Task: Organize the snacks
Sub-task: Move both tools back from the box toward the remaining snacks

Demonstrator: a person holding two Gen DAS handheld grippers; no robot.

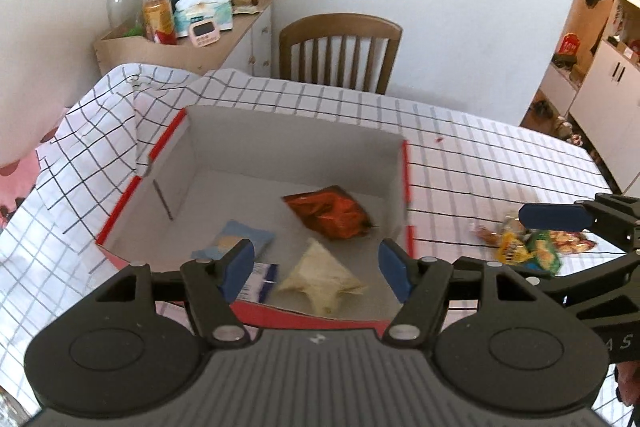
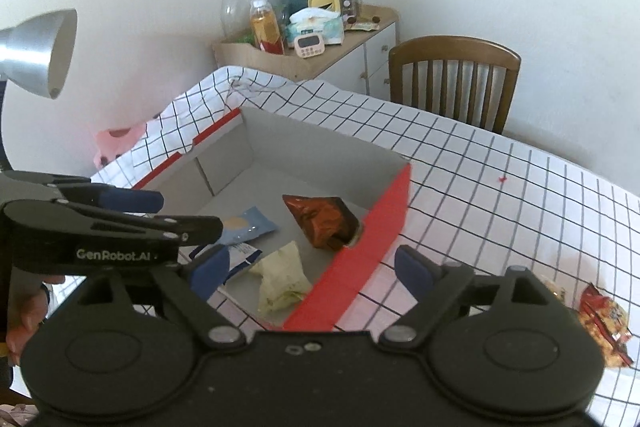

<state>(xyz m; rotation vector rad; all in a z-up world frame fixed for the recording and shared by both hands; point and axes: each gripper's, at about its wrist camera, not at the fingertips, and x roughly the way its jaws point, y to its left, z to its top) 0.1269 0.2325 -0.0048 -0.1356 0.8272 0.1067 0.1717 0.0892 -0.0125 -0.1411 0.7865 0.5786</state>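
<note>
An open cardboard box [image 1: 405,171] with red outer walls and a grey inside lies on the checked tablecloth. In it are an orange-red packet [image 1: 328,213], a blue packet [image 1: 236,241], a pale yellowish packet [image 1: 320,279] and a white-and-blue packet [image 1: 262,281]. My left gripper [image 1: 316,267] hangs open above the box's near edge, nothing between its pads. My right gripper [image 2: 312,271] stands open and empty over the box's red right wall [image 2: 360,251]. To the right of the box, loose colourful snack packets [image 1: 528,247] [image 2: 604,323] lie on the cloth.
A wooden chair [image 1: 340,47] stands behind the table. A low cabinet [image 1: 240,39] at the back left carries bottles, tissues and a timer. A silver lamp head [image 2: 40,51] hangs at the left. The cloth [image 1: 500,155] lies bare right of the box.
</note>
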